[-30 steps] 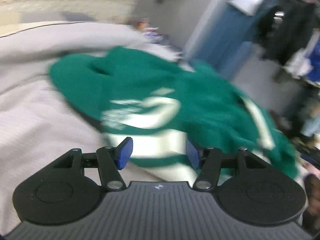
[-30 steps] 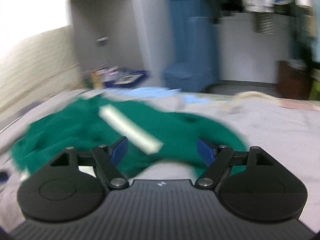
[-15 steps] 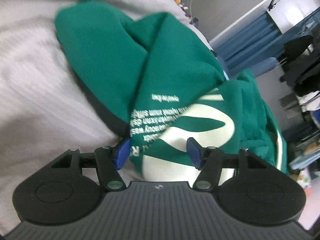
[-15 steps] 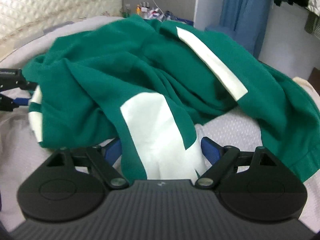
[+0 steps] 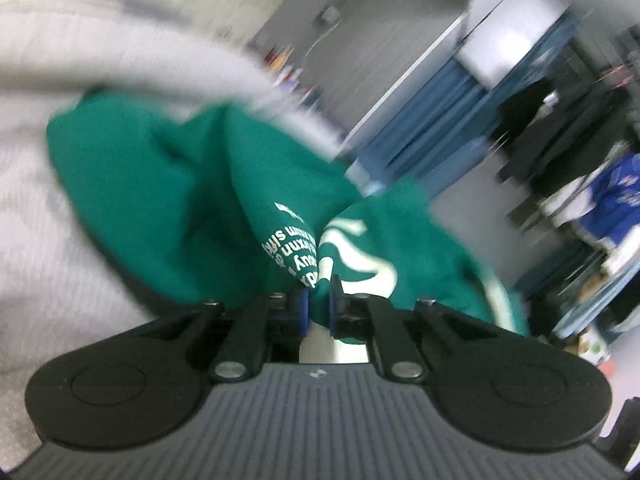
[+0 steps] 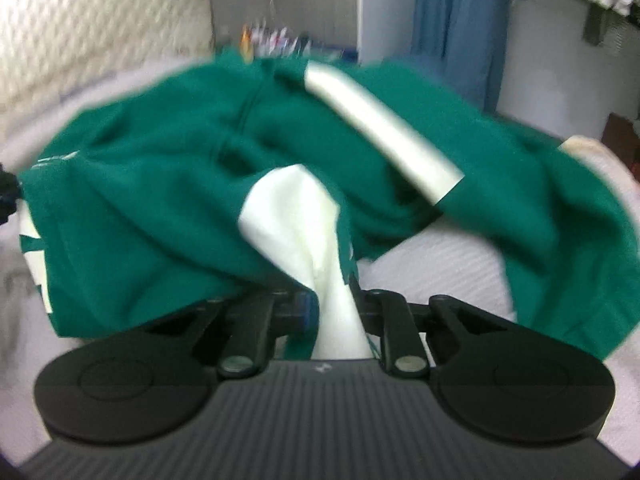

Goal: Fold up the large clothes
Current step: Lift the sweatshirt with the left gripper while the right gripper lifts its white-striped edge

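The green sweatshirt (image 6: 168, 184) lies bunched across the bed (image 6: 448, 264); its white lettering is too blurred to read. The jaws of both hand-held grippers have just closed: left hand-held gripper (image 5: 318, 304) pinches printed fabric, right hand-held gripper (image 6: 334, 300) its white panel.

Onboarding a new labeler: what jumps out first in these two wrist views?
The crumpled green sweatshirt fills the middle of both views, heaped on a pale grey bedspread. Both tongs have just closed on it: the right tongs pinch a white patch of the fabric, the left tongs a green fold beside the white lettering. A broad white stripe runs across its upper right in the right wrist view.
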The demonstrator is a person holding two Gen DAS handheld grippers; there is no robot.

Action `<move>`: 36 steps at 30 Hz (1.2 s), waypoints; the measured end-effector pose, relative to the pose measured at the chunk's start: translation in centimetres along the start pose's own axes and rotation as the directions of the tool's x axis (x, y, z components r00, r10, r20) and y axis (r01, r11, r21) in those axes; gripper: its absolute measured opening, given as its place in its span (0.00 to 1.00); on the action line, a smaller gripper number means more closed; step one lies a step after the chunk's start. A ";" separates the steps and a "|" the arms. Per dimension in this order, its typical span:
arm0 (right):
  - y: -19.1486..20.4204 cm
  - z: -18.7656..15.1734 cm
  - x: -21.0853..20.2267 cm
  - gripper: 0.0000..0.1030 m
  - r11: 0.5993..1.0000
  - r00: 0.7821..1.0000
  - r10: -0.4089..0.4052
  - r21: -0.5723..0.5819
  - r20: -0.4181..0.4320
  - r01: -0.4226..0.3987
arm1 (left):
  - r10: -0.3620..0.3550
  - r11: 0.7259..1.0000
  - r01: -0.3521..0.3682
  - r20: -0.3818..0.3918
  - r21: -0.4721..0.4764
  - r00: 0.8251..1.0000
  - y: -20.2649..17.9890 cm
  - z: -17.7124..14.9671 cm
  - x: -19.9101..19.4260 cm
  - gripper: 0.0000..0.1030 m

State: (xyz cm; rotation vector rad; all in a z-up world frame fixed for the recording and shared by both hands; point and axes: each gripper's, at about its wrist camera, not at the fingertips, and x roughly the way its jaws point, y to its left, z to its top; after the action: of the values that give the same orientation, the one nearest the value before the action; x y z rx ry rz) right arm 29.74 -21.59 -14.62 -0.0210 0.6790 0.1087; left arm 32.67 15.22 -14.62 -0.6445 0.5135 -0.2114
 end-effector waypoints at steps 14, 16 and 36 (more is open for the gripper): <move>-5.3 0.9 -12.9 0.16 0.989 0.903 -0.090 0.144 0.420 0.032 | -0.345 0.933 0.321 0.152 0.161 0.926 -7.9 -3.8 -16.6 0.09; -7.0 0.6 -14.1 0.16 0.978 0.882 -0.131 0.205 0.452 0.041 | -0.400 0.903 0.367 0.125 0.221 0.908 -10.0 -5.5 -18.0 0.09; -15.8 1.5 1.1 0.19 0.860 0.973 -0.219 0.456 -0.074 0.228 | -0.394 0.882 0.448 -0.296 0.143 0.870 -13.1 -14.2 -2.8 0.10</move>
State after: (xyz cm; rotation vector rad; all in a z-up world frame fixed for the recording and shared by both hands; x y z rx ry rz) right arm 33.22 -37.09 -14.42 0.3598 0.7033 -0.2822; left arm 22.54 -1.45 -15.03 -0.5192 0.5869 -0.7677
